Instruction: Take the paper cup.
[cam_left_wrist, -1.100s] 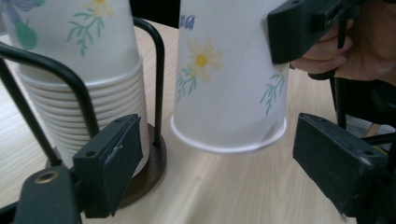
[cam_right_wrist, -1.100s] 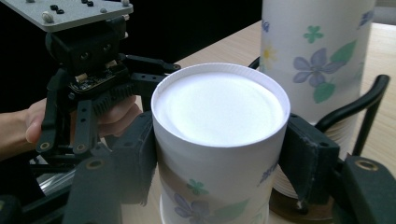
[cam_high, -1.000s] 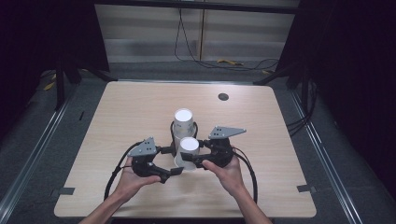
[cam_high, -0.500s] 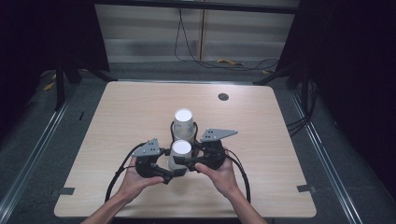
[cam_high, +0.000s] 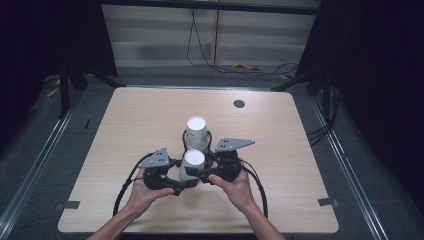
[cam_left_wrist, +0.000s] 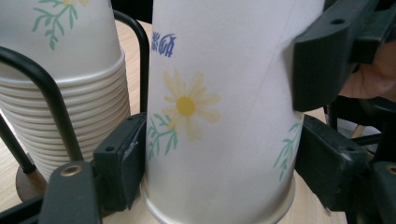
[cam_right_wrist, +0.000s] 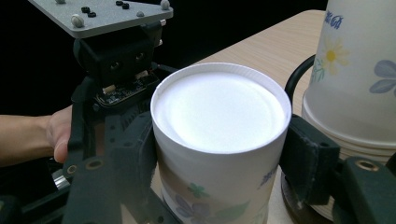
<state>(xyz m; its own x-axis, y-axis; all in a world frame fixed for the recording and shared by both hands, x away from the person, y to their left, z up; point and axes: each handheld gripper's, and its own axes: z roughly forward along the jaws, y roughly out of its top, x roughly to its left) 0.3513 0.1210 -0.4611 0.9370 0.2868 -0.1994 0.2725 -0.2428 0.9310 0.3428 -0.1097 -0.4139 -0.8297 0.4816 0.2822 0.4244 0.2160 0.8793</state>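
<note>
Now both tools meet on one upside-down paper cup.
Near the table (cam_high: 125, 125) edge, the left tool (cam_high: 181, 186) has just been closing around the cup (cam_high: 191, 165); its pads look touching, the right tool (cam_high: 201, 174) pinches it; next, lift it off. Behind stands the cup stack (cam_high: 197, 131) in its wire holder (cam_left_wrist: 56, 102).

Illegible blue print on paper cup (cam_left_wrist: 219, 116)
</note>
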